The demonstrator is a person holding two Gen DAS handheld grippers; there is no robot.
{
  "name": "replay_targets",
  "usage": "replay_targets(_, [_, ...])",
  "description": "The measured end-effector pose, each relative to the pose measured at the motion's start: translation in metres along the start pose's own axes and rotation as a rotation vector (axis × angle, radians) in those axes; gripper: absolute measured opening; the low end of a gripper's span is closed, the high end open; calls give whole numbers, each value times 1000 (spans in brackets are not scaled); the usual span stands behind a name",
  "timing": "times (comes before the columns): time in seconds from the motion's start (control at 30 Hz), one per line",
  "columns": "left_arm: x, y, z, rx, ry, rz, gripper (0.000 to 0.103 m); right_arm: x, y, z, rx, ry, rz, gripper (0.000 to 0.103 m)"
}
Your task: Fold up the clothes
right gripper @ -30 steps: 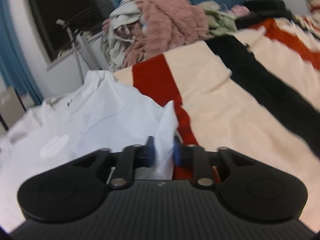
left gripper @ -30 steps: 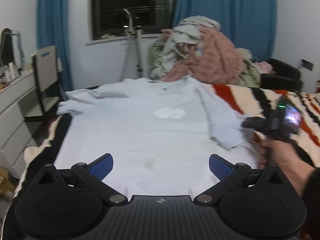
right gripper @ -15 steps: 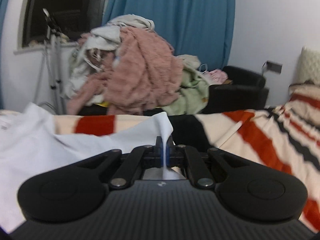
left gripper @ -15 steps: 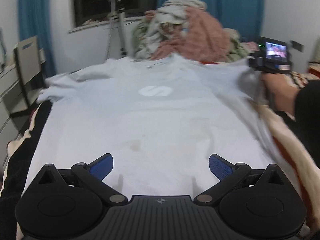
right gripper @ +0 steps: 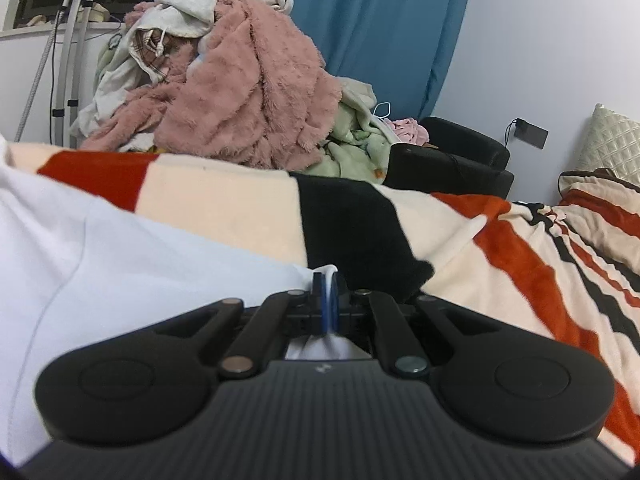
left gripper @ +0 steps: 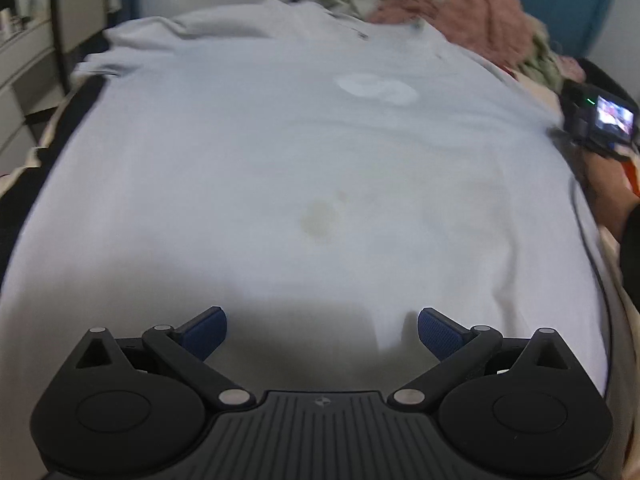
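Sweatshirt [left gripper: 280, 152], pale blue-white, lies spread face up on the bed, collar toward the far edge, hem toward the near edge, a pale logo [left gripper: 376, 88] on the chest and a faint stain [left gripper: 320, 218] mid-front. One sleeve trails toward the far left corner.

Left tongs [left gripper: 322, 332]: wide apart, nothing between them, poised over the hem area at the near edge.

Right tongs [right gripper: 329, 296]: closed tight on a thin pinch of the sweatshirt's right-side fabric, low over the striped blanket [right gripper: 500, 240] toward the bed's right edge.

Handling judgement: light, soft, fully limp; it drapes and wrinkles and will not hold shape unsupported. Fabric bunches easily, so grip edges and seams: hem corners, cuffs, shoulder seams. Pinch through both layers or only the top one lifts.
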State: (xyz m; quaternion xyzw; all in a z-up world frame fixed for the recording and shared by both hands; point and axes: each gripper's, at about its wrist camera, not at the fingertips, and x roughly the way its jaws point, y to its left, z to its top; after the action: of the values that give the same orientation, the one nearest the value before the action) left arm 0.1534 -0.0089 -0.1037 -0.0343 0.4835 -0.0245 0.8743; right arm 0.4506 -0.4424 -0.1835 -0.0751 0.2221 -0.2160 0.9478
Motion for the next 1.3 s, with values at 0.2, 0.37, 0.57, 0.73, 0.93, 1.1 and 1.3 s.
replay_targets(0.2, [-7,9,6,-83,-8,-15,103,-15,-15,3,89,-26,43,8])
replay_targets(0.37, [-17,9,1,-72,-98,53,103,-60,-34,15,191,-15,89,68])
replay_targets(0.57, [-26,-6,-23,-20,-185,86,103,-153,-60,24,293,-30,144,74])
replay_targets(0.73, [-43,-17,-43,-23,-247,44,103,-262,-75,13,291,-38,221,74])
replay_targets(0.93, [-75,-30,-65,9,-342,-22,103,-382,-103,-15,392,-10,358,74])
replay_targets(1.1, [-94,-39,-85,66,-381,-38,103,-420,-117,-49,509,30,476,74])
replay_targets(1.3, [-110,-41,-88,100,-452,-14,103,-429,-105,-66,468,50,492,74])
